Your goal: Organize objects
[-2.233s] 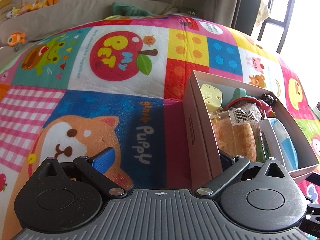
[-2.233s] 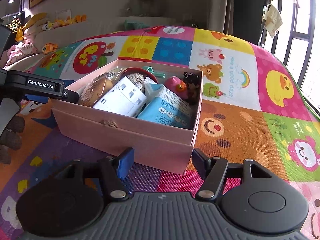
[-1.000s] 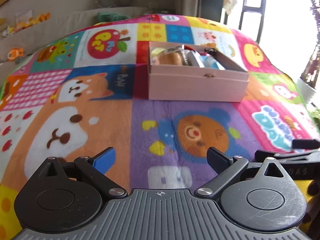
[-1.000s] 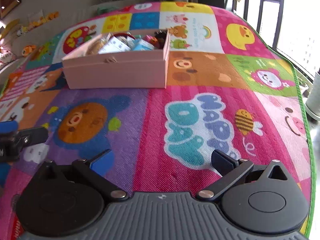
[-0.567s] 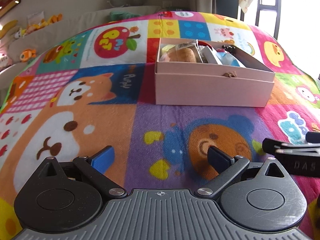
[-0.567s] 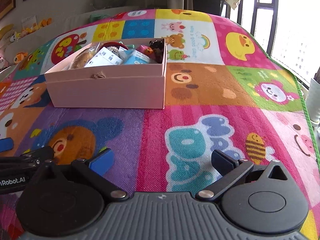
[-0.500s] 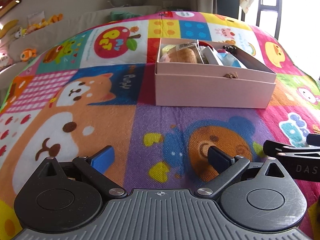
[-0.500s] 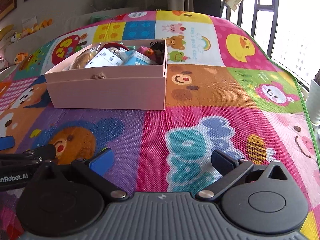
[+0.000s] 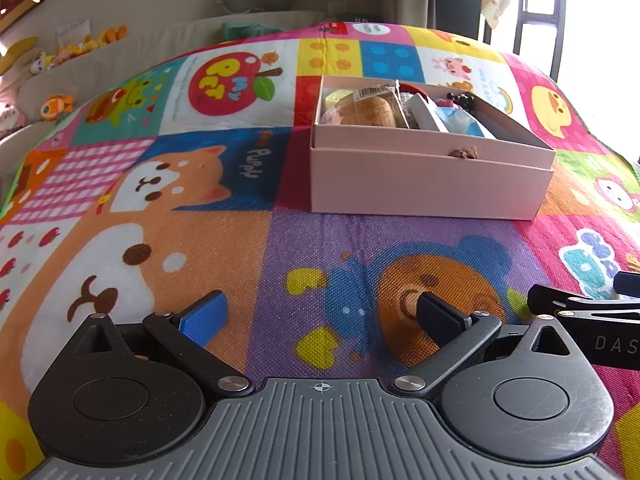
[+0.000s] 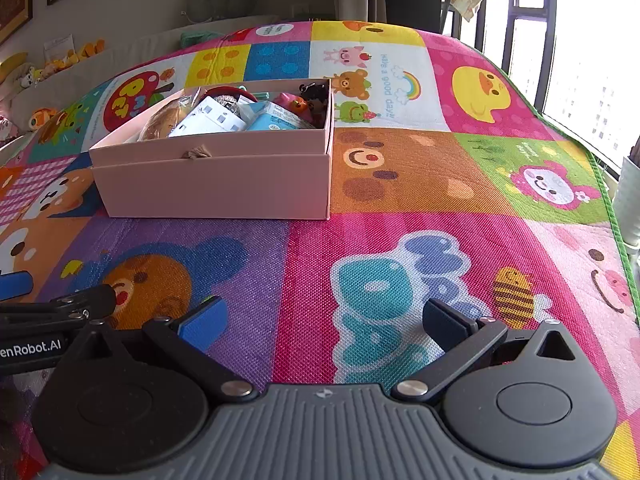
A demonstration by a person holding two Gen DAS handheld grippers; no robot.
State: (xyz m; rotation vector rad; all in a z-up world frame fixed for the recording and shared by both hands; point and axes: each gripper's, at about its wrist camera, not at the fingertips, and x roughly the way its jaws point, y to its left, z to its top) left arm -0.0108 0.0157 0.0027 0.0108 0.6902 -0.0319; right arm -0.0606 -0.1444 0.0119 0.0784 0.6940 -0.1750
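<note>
The pale pink cardboard box (image 9: 432, 178) sits on the far part of the colourful cartoon-patterned play mat (image 9: 280, 248), already holding a wrapped bread roll (image 9: 370, 111), a white carton (image 10: 208, 120), a light blue packet (image 10: 276, 120) and what may be small toys at its far right. The left gripper (image 9: 320, 312) and right gripper (image 10: 322, 316) hang low over the near mat, jaws spread, holding nothing. Judging by this, sorting looks done; any next reach should clear the box's near wall. Beyond lie a beige sofa (image 9: 160, 46) and bright windows (image 10: 580, 40) on the right.
</note>
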